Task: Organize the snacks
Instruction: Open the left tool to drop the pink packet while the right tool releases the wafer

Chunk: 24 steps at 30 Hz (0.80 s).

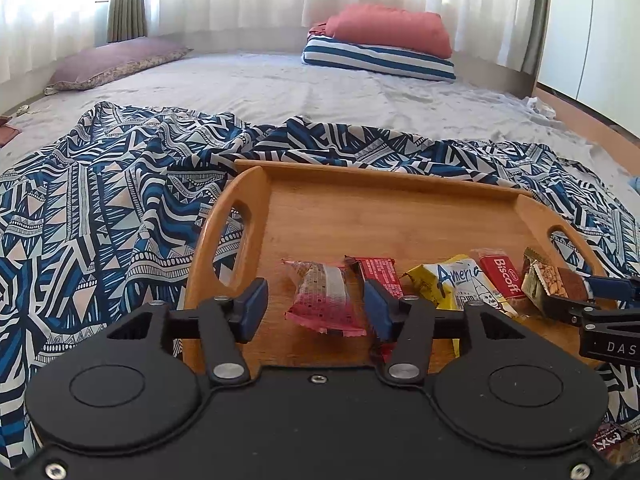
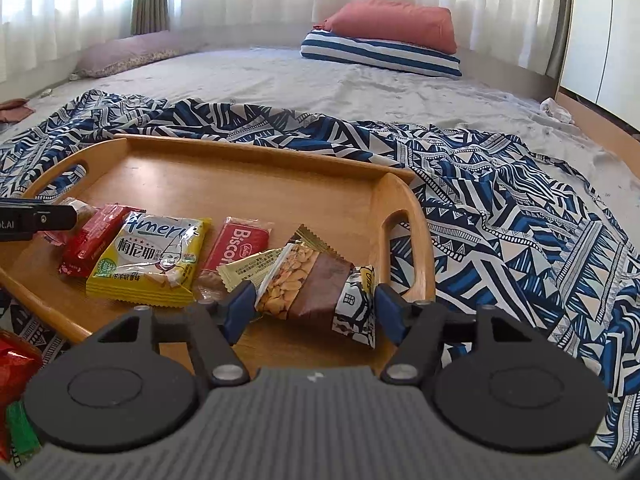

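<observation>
- Five snack packets lie in a row along the near side of the wooden tray (image 2: 256, 152): a pink wafer packet (image 1: 320, 300), a red bar (image 2: 94, 236), a yellow "Ameri…" cracker bag (image 2: 150, 260), a red Biscoff packet (image 2: 236, 244) and a peanut-chocolate bar (image 2: 312, 284).
- Left gripper (image 1: 316, 312) straddles the pink wafer packet, jaws apart and clear of the wrapper on both sides, so that packet looks set down.
- Right gripper (image 2: 312, 312) brackets the peanut-chocolate bar the same way; its pads stand open just beside the wrapper, not pressing it.
- A small pale-yellow sachet (image 2: 244, 268) lies partly under the peanut-chocolate bar.
- Off the tray, red and green wrappers (image 2: 16, 380) at the right view's lower left, and a dark wrapper (image 1: 612, 442) on the patterned blanket (image 2: 500, 208), seem still unsorted.
- Judging by this, the tray's far half stays free for them.
</observation>
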Motion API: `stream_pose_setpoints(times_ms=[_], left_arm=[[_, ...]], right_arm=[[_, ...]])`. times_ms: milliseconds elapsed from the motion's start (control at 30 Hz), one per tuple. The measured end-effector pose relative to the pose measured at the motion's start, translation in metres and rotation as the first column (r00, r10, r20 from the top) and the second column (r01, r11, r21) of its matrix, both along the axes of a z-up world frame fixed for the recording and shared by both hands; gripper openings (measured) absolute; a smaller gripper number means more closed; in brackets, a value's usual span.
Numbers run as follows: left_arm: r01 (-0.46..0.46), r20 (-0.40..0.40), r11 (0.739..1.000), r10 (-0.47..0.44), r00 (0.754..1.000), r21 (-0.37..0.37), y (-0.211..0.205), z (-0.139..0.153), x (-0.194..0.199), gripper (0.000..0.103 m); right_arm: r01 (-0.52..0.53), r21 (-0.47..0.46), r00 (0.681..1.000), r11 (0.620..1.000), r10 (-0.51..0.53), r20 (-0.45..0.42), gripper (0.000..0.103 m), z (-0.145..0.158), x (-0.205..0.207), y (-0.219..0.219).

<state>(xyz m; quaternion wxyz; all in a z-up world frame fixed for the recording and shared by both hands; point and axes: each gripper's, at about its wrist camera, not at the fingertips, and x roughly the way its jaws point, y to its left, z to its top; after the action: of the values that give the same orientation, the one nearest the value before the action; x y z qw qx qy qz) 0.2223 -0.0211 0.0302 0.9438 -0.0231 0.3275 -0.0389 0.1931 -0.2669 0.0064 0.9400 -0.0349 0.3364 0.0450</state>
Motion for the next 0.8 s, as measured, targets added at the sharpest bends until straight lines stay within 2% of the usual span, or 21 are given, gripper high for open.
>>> stream_pose_setpoints(times_ms=[167, 333, 533, 800], left_arm=[[0.021, 0.025, 1.000, -0.021, 0.999, -0.009, 0.002, 0.009, -0.011, 0.077], [0.057, 0.055, 0.998, -0.056, 0.997, -0.003, 0.001, 0.021, -0.029, 0.088], [0.083, 0.073, 0.996, -0.081, 0.994, -0.030, 0.007, 0.031, -0.054, 0.098], [0.106, 0.092, 0.994, -0.102, 0.991, -0.038, 0.016, 0.038, -0.095, 0.101]], right_arm=[[0.004, 0.019, 1.000, 1.000, -0.004, 0.018, 0.083, 0.006, -0.007, -0.002], [0.012, 0.033, 0.999, 0.999, -0.013, 0.039, 0.087, 0.015, -0.017, -0.004], [0.024, 0.040, 0.997, 0.999, -0.027, 0.067, 0.091, 0.024, -0.039, -0.002], [0.016, 0.049, 0.995, 0.999, -0.021, 0.093, 0.097, 0.028, -0.076, 0.012]])
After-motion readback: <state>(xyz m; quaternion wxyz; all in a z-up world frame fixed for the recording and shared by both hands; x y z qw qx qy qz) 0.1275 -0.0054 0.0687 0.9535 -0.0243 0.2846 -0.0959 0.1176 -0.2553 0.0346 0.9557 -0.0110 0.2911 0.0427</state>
